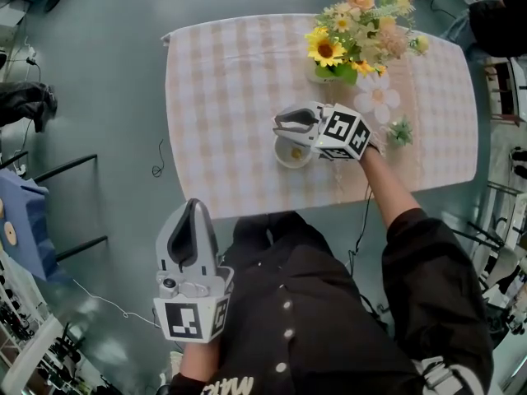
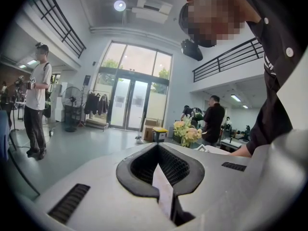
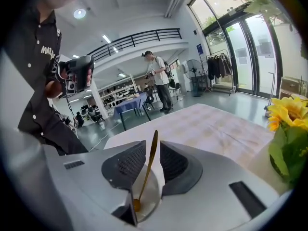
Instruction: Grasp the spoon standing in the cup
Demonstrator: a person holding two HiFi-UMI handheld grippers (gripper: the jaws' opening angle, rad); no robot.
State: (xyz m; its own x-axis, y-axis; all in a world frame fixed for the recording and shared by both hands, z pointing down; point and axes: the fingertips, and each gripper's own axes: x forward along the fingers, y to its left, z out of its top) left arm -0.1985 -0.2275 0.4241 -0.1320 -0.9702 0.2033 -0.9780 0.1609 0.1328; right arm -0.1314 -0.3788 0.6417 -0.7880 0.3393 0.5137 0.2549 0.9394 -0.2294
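Right gripper points toward nine o'clock, jaws apart astride the spoon. An off-centre squeeze could topple the cup. Left gripper idles, jaws together.

Counted: one slim gold spoon, one round white cup, one yellow-and-pink flower bouquet, one checked-cloth table, two grey grippers: left gripper, right gripper.

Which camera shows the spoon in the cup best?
The right gripper view. There the gold spoon stands between the jaws of the right gripper, with its bowl down in the white cup. In the head view that gripper covers nearly all of the spoon. The left gripper view points elsewhere and misses it entirely.
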